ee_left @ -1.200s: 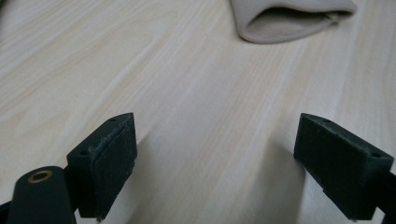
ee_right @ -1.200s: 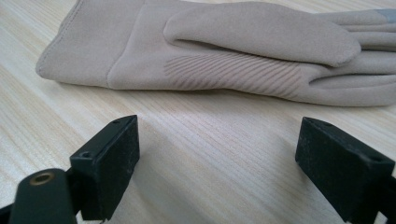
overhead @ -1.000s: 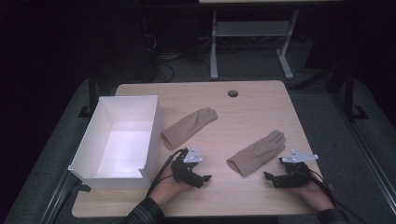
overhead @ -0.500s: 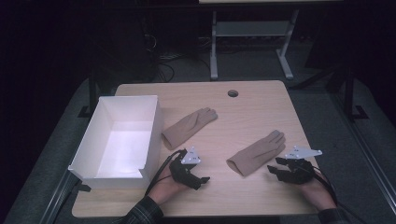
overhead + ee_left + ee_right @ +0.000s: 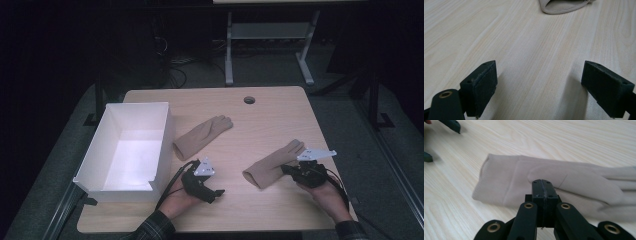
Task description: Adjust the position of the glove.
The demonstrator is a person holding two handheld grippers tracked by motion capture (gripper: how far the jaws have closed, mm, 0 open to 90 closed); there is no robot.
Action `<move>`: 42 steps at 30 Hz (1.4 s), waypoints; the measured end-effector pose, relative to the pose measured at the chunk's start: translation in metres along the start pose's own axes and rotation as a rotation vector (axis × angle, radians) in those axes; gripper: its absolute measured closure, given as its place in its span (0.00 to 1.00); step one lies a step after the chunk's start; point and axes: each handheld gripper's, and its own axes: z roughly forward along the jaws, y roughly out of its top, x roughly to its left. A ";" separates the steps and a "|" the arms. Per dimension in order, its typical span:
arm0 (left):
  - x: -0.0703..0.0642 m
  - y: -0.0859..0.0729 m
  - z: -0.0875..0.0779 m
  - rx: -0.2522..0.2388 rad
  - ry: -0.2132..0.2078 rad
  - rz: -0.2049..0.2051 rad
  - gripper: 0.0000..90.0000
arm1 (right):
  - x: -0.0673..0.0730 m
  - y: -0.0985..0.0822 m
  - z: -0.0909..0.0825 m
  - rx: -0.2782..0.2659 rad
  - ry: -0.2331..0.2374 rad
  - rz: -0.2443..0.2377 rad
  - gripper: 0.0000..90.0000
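jaws of the right gripper (image 5: pixel 542 185) have just been closing and now meet over the near glove (image 5: pixel 564 182), mid-frame, with no cloth visibly between them. left gripper (image 5: pixel 537 82) gapes wide over bare table (image 5: pixel 524 50); far glove (image 5: pixel 202 135) lies beside the white box (image 5: pixel 100 165).

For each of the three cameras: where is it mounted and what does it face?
High view: above the person's side, looking forward and down on the table; both forearms, left gripper, right gripper.
Left gripper view: on the left gripper, low over bare wood; fingers wide apart.
Right gripper view: on the right gripper, facing the near glove; fingers shut.
Shared: that glove's cuff tops the left gripper view too.
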 end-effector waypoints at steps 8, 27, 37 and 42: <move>0.000 0.000 0.000 0.000 0.000 0.003 0.14 | 0.013 0.013 0.020 0.010 0.051 -0.038 1.00; 0.000 0.000 0.000 0.000 0.003 0.007 0.14 | 0.039 0.040 0.073 0.059 0.131 -0.088 1.00; 0.000 0.000 0.000 0.001 0.001 0.003 0.14 | 0.040 0.034 0.075 0.094 0.146 -0.097 1.00; 0.000 0.001 0.000 0.001 0.004 0.011 0.14 | 0.039 0.027 0.066 0.101 0.151 -0.097 1.00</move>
